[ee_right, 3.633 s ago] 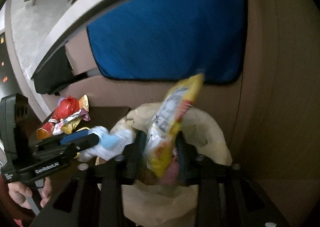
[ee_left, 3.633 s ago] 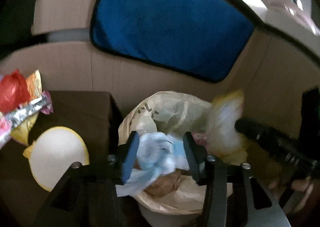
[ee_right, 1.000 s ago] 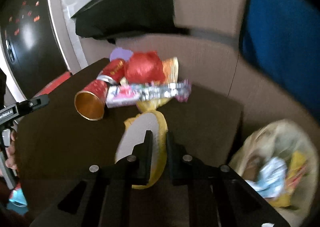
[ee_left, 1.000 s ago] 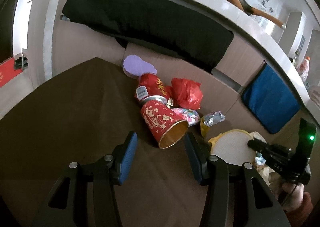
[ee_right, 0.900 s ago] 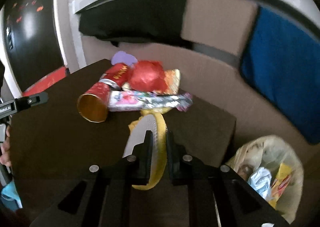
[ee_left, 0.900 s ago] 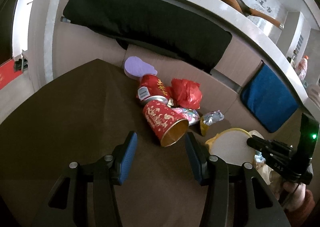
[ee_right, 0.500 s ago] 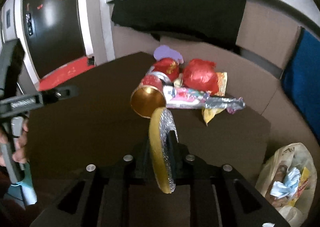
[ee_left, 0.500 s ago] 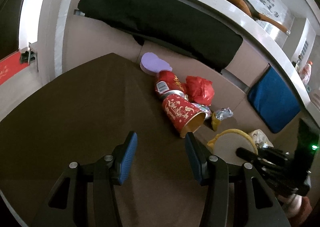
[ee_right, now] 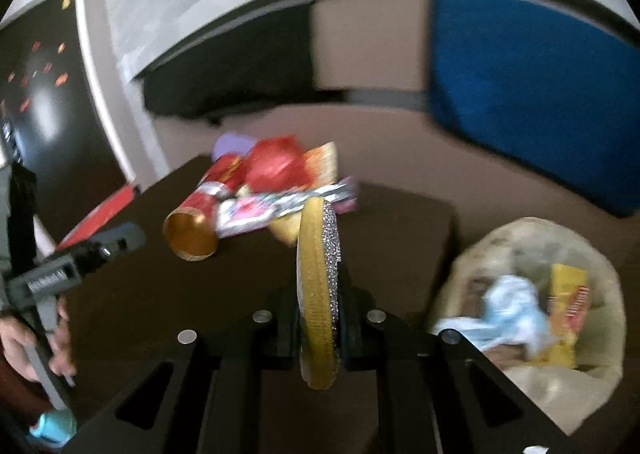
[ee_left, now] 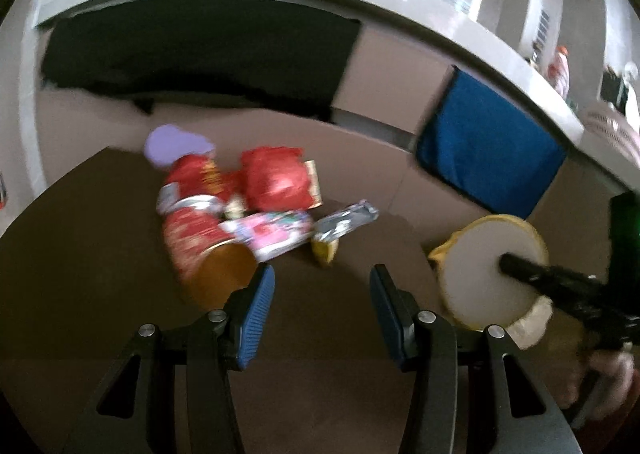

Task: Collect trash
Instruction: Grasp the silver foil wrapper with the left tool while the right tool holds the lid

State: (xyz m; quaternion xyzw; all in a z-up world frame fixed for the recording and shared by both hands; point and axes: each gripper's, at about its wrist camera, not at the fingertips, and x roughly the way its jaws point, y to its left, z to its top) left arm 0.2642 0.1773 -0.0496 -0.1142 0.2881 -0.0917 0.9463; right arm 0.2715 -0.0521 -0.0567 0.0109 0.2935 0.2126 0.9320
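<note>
My right gripper point(ee_right: 320, 318) is shut on a round gold cake board point(ee_right: 318, 286), held on edge above the dark table; it shows as a white disc point(ee_left: 490, 274) in the left wrist view. My left gripper point(ee_left: 320, 306) is open and empty just above the table, near a red paper cup point(ee_left: 204, 250) lying on its side. Behind the cup lie a red can point(ee_left: 192, 181), a crumpled red bag point(ee_left: 276, 177), a pink wrapper point(ee_left: 276, 236) and a silver wrapper point(ee_left: 348, 215). The beige trash bag point(ee_right: 528, 294) at the right holds a blue tissue and a yellow packet.
A brown bench back with a blue cushion point(ee_right: 532, 93) and a black cushion point(ee_left: 192, 53) runs behind the table point(ee_left: 100, 294). A purple pad point(ee_left: 172, 143) lies at the table's far edge. The table's right edge borders the trash bag.
My right gripper has lifted the cake board and swung it right toward the trash bag. My left gripper has turned right and closer to the red cup, still open.
</note>
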